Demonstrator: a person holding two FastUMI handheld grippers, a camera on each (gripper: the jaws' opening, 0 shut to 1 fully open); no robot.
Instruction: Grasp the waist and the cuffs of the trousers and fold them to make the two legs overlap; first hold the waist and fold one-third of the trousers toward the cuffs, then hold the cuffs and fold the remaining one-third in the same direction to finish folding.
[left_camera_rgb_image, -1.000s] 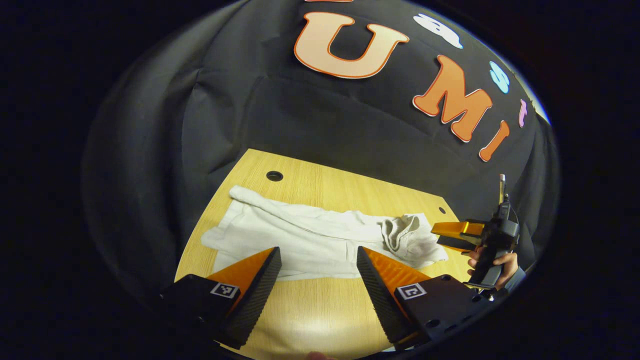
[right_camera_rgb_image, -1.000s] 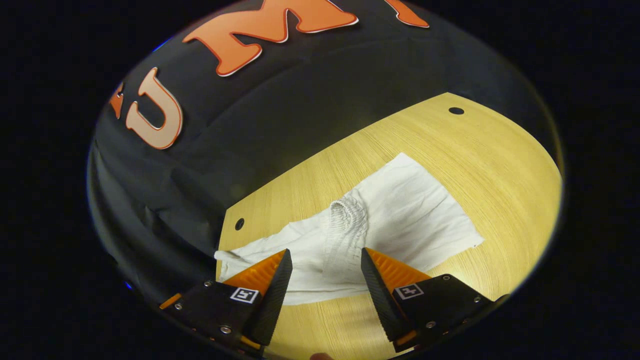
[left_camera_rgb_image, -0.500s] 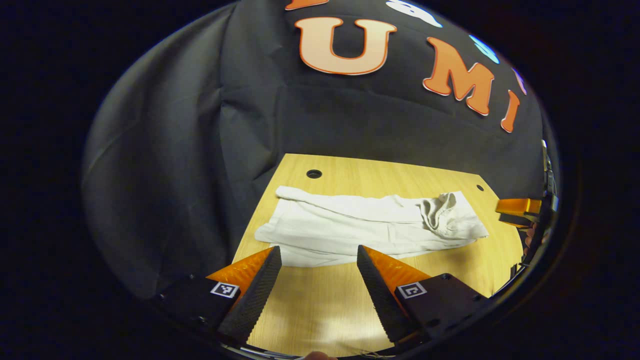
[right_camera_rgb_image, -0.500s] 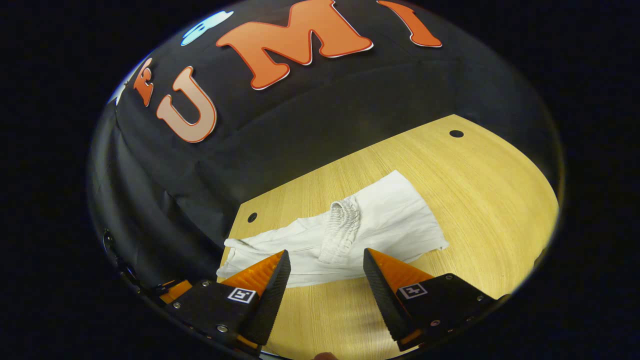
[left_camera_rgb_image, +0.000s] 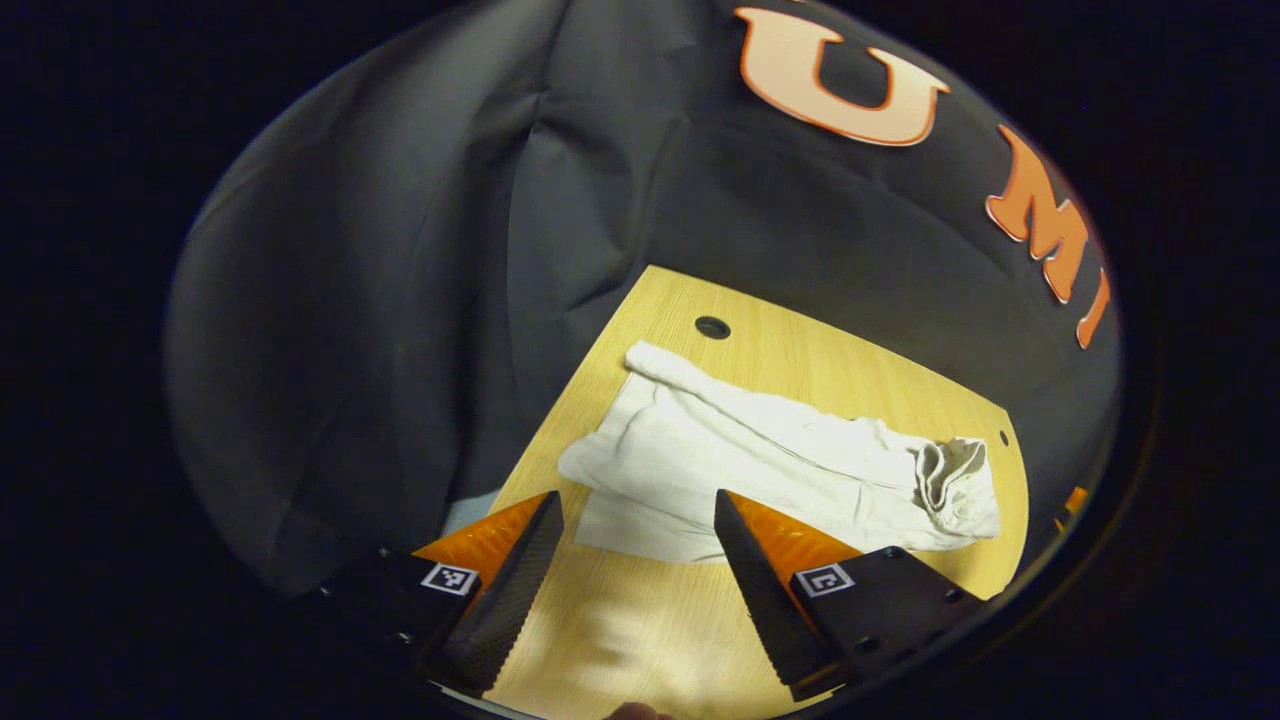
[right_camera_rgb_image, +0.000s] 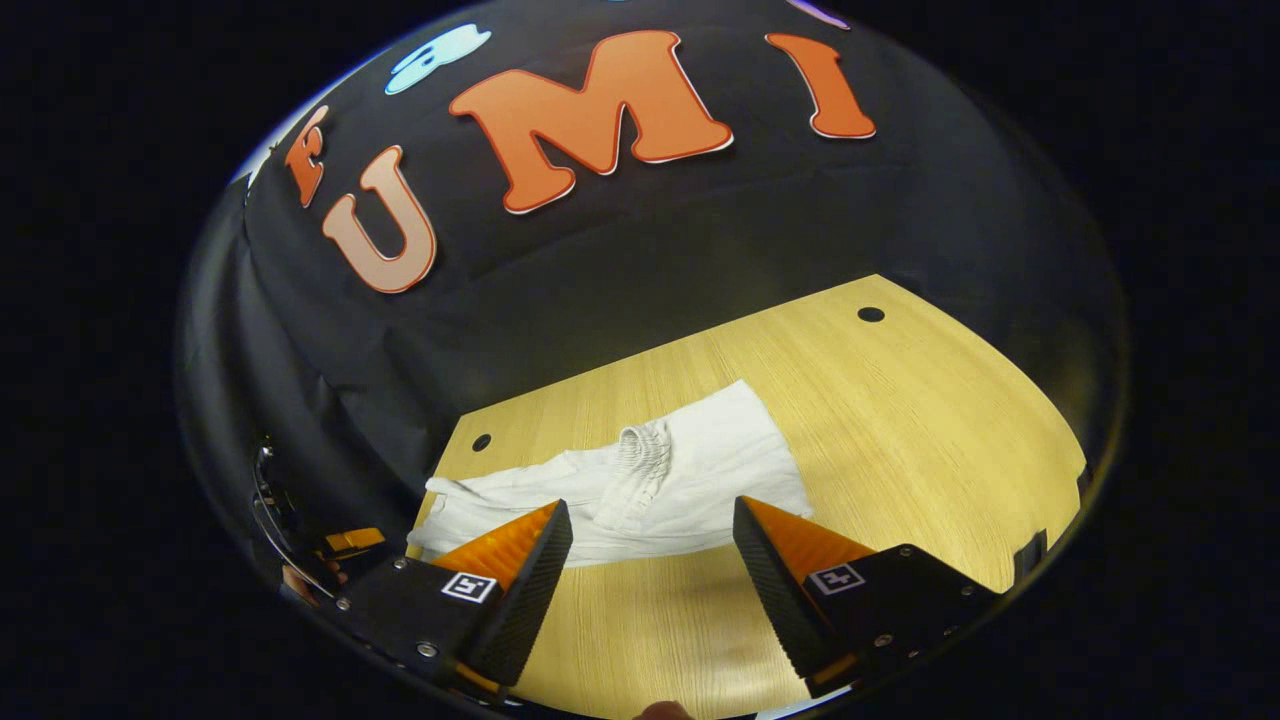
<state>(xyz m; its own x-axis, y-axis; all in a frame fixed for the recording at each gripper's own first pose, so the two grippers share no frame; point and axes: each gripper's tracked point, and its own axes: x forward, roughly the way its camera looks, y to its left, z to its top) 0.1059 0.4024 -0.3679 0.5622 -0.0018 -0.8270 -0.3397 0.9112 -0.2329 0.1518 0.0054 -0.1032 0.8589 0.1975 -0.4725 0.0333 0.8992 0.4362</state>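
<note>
White trousers (left_camera_rgb_image: 760, 460) lie along the wooden table (left_camera_rgb_image: 640, 640), legs overlapped. The elastic waist (left_camera_rgb_image: 948, 470) is folded over onto the legs at the right end, and the cuff end (left_camera_rgb_image: 610, 470) lies nearest my left gripper (left_camera_rgb_image: 638, 560). That gripper hovers open just short of the cuffs, holding nothing. In the right gripper view the trousers (right_camera_rgb_image: 720, 470) show with the bunched waist (right_camera_rgb_image: 640, 462) on top. My right gripper (right_camera_rgb_image: 650, 570) hangs open in front of them, apart from the cloth. A bit of the left gripper (right_camera_rgb_image: 350, 543) shows at the far left.
The table (right_camera_rgb_image: 930, 420) has small round holes near its corners (left_camera_rgb_image: 712, 327) (right_camera_rgb_image: 870, 314) (right_camera_rgb_image: 481, 442). Black cloth walls rise right behind the table's far and left edges. Bare wood lies to the right of the trousers in the right gripper view.
Both open grippers have drawn back from the trousers, which now look smaller and farther. The left view has swung leftward, and the right gripper has slid to its right rim.
</note>
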